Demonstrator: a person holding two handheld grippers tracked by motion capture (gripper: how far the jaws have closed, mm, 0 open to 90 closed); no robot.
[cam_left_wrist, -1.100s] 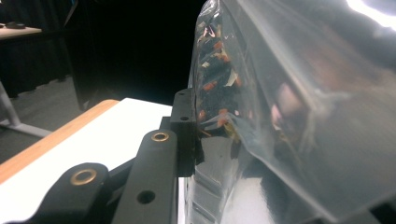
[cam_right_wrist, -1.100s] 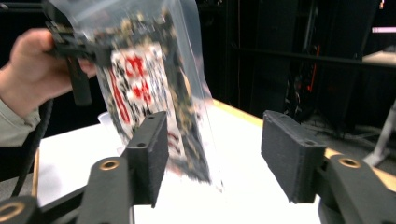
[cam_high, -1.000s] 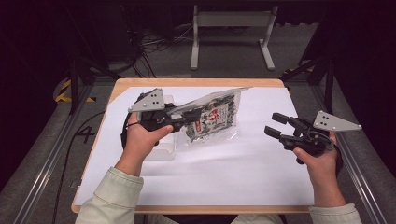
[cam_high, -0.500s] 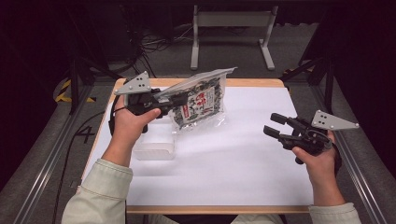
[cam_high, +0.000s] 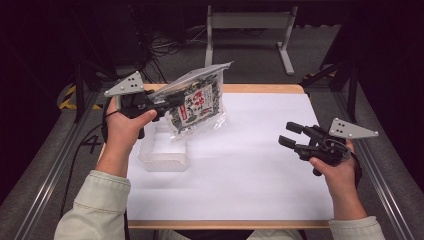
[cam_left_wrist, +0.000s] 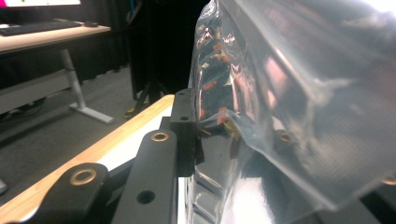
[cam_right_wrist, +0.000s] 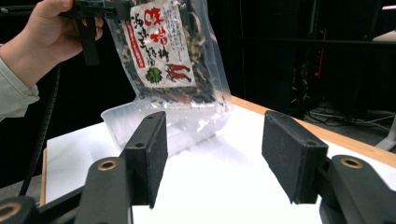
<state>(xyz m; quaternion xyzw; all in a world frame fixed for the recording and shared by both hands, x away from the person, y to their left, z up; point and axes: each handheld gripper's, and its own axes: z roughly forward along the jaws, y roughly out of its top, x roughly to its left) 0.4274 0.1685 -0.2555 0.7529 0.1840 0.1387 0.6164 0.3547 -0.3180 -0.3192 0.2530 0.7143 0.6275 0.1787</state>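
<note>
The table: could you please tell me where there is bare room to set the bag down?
The white table is bare across its middle and near edge, between the clear container and the right gripper. The far right corner is free too. It is crowded at the left, where the left gripper holds the bag over the container.

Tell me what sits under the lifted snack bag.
Under the snack bag sits a clear plastic container on the white tabletop; the bag's lower edge covers part of its rim.
</note>
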